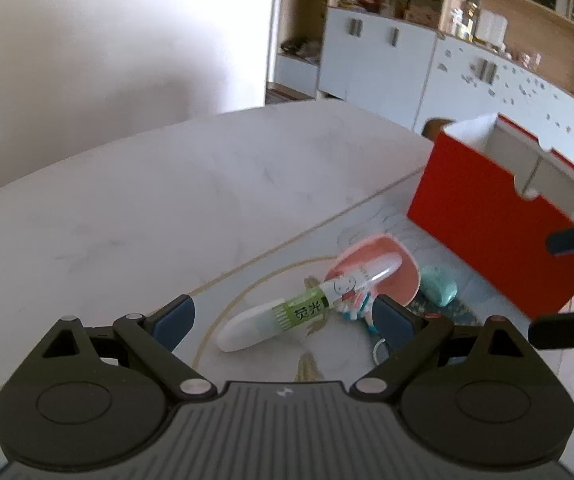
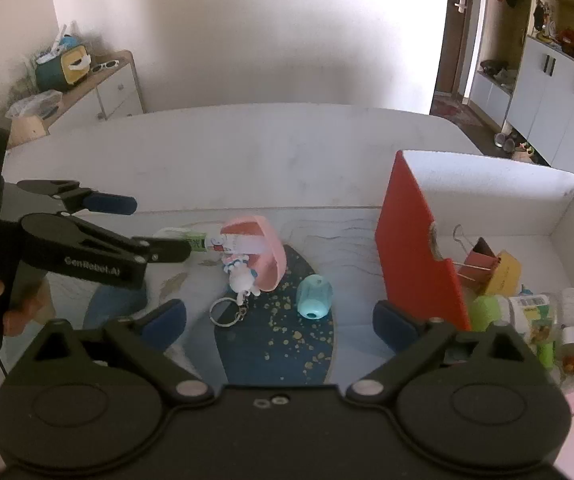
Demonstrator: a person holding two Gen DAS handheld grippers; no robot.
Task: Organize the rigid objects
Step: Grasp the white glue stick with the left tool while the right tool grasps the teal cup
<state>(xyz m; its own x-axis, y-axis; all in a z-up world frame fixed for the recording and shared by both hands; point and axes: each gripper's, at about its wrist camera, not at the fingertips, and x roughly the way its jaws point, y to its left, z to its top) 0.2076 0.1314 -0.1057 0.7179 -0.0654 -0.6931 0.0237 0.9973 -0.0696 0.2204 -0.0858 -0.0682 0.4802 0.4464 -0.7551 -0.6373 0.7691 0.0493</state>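
The left gripper [image 1: 283, 320] is lining up on the white tube [image 1: 271, 318], jaws standing wide apart and empty; the right gripper [image 2: 279, 322] is hovering likewise spread, holding nothing. The smooth, rounded plastic tube is lying tilted, its tip propped on the glossy pink bowl [image 1: 383, 270], beside a keychain [image 2: 239, 280] and a teal sharpener [image 2: 314, 295]. Next, it seems, the jaws need closing across the tube's slick body, then carrying it to the red cardboard box [image 2: 419, 248].
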